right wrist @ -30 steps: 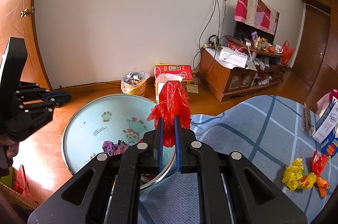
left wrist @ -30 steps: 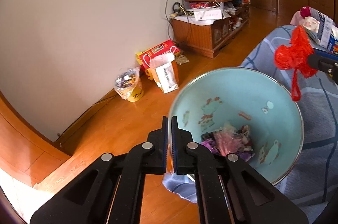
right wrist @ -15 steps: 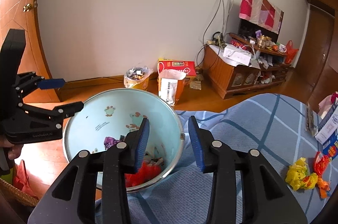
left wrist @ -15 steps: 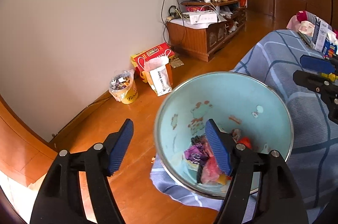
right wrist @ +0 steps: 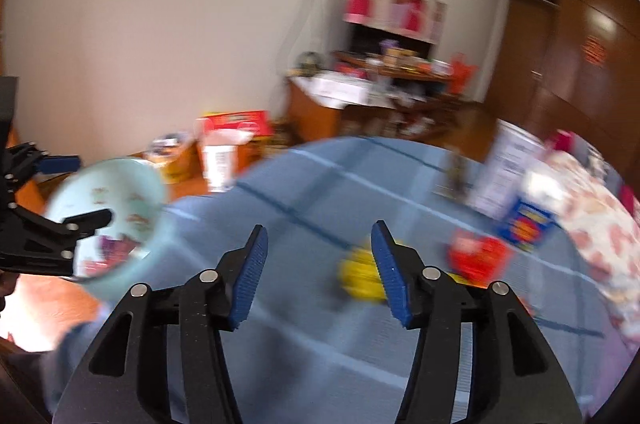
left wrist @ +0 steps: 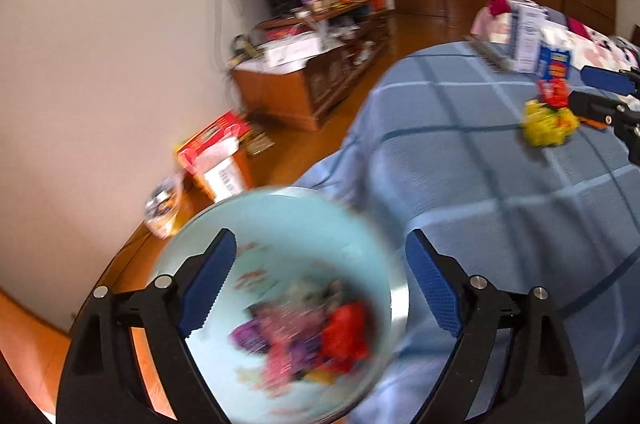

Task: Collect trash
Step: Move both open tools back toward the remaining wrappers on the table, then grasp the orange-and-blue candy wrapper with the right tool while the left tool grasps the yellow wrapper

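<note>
The right claw [right wrist: 318, 272] has swung away from the light-blue basin [left wrist: 280, 256] toward the yellow wrapper [right wrist: 358, 278] and red wrapper [right wrist: 478, 258] on the blue checked bench [right wrist: 312, 184], jaws spread and empty. The left claw [left wrist: 318, 288], jaws apart and empty, hovers over the basin, where the red bag [left wrist: 346, 334] lies among trash.

Home living room; cluttered wooden TV cabinet [left wrist: 308, 80]; checked tablecloth [left wrist: 480, 192]
</note>
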Available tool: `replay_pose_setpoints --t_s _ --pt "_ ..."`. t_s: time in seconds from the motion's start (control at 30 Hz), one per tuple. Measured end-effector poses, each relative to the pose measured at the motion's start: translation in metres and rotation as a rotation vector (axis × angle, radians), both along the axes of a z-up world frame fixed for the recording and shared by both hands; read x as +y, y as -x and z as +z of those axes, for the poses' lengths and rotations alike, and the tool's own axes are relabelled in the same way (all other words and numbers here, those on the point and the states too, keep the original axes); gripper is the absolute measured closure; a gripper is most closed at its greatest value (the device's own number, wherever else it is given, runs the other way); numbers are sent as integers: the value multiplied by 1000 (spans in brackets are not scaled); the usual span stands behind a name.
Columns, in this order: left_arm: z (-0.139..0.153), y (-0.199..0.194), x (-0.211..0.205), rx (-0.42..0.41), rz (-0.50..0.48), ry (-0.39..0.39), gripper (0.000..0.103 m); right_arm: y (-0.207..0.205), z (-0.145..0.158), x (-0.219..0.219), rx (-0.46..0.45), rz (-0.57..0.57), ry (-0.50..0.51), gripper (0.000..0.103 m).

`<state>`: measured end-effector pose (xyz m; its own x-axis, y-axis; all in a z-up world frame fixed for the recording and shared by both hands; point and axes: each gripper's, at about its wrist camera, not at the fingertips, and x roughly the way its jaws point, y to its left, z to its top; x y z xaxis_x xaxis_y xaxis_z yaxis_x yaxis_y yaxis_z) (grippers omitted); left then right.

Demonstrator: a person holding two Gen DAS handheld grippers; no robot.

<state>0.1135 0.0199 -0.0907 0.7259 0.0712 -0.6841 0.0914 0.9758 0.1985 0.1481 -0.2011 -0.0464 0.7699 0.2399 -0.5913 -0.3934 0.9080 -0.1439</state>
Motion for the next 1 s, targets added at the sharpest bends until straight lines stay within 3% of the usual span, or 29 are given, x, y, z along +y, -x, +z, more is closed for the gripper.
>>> replay_pose_setpoints --t_s 0.17,0.33,0.57,0.73,0.83,0.87,0.9,0.93,1.0 --pt "-3 -31 -70 23 -112 5 18 -18 -11 -91 19 -205 38 45" --pt "-2 -57 -129 25 -199 14 18 -34 -30 -151 69 -303 60 45" --pt "-17 -91 -186 62 -276 18 18 -53 -48 -176 141 -281 67 44" --pt "-33 -109 -201 123 -299 36 20 -70 -54 -174 213 -232 54 44" --pt "-37 -111 -208 154 -357 44 49 -74 -61 -171 272 -198 50 63" --pt "-40 -111 -212 166 -377 46 67 -74 -61 -169 277 -192 53 66" --pt "-42 -112 -214 180 -398 51 75 -73 -62 -168 283 -183 51 69" --pt "-42 -113 -215 187 -406 63 93 -73 -62 -166 287 -174 44 72" --pt "-41 -116 -213 193 -404 91 97 -70 -63 -162 284 -170 48 75"
